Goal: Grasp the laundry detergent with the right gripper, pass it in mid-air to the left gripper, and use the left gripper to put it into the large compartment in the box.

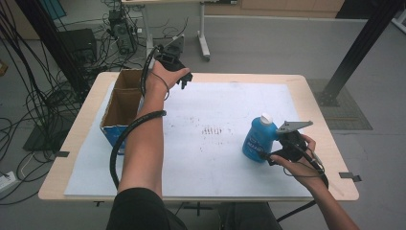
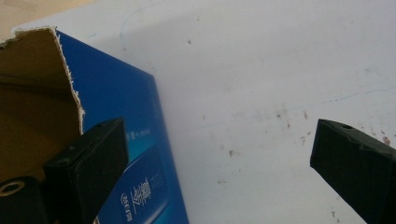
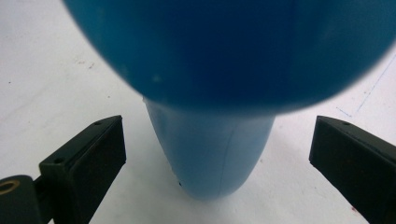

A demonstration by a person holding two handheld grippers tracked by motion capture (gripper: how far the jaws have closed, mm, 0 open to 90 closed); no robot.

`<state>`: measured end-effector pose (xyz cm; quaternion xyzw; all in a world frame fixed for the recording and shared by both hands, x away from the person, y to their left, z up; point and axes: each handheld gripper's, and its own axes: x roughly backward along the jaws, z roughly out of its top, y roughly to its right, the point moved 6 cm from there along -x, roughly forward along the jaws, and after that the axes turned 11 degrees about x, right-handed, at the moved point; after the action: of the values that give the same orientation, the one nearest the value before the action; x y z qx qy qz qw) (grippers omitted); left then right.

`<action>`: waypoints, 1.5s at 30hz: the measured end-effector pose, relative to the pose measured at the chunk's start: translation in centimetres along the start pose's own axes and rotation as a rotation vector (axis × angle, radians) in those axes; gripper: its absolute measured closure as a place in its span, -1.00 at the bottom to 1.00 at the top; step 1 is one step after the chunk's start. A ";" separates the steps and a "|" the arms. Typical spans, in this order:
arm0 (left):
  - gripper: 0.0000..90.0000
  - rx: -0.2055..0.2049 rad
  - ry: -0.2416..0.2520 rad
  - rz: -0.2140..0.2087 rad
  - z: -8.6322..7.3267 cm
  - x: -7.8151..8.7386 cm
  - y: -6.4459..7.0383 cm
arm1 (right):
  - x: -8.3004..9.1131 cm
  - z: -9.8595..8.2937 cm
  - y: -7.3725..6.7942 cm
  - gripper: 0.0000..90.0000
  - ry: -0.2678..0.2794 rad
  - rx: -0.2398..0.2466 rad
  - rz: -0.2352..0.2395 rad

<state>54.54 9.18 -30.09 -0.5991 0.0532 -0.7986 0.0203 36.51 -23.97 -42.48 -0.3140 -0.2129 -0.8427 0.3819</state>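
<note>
A blue bottle (image 1: 259, 139) with a white cap (image 1: 266, 118) stands up on the white sheet (image 1: 225, 110) that covers the table (image 1: 321, 103). It is on the right part of the sheet, a little way in from the sheet's right edge and near the person's side.

The right gripper (image 1: 279, 149) is just to the right of the bottle, low by its bottom half. In the right gripper view its two black jaws are spread wide. The bottle (image 3: 219, 70) sits between them, and there is white sheet showing on both sides, so the jaws do not touch it.

Far to the left of the bottle sits a blue cardboard box (image 1: 119, 112) with its top open. It lies along the left edge of the sheet.

The left gripper (image 1: 184, 79) is up at the far end of the box, well apart from the bottle. In the left gripper view its jaws are spread wide too and hold nothing. One jaw is over the torn edge of the box (image 2: 116, 121). The other is over bare sheet.

Between the bottle and the box the sheet is bare, with some small dark marks (image 1: 213, 130).
</note>
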 end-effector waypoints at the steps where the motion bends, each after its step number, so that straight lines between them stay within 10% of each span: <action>1: -0.89 0.000 0.001 -0.001 0.0 0.0 0.0 | -0.1 0.0 0.0 -0.92 0.003 -0.002 -0.002; 45: -0.89 0.003 0.008 0.005 0.0 0.5 -0.2 | -0.6 0.5 -0.5 -0.93 0.062 -0.009 -0.047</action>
<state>54.43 9.32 -29.54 -0.5959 0.0536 -0.8010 0.0229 36.59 -23.09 -42.57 -0.2846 -0.2044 -0.8617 0.3669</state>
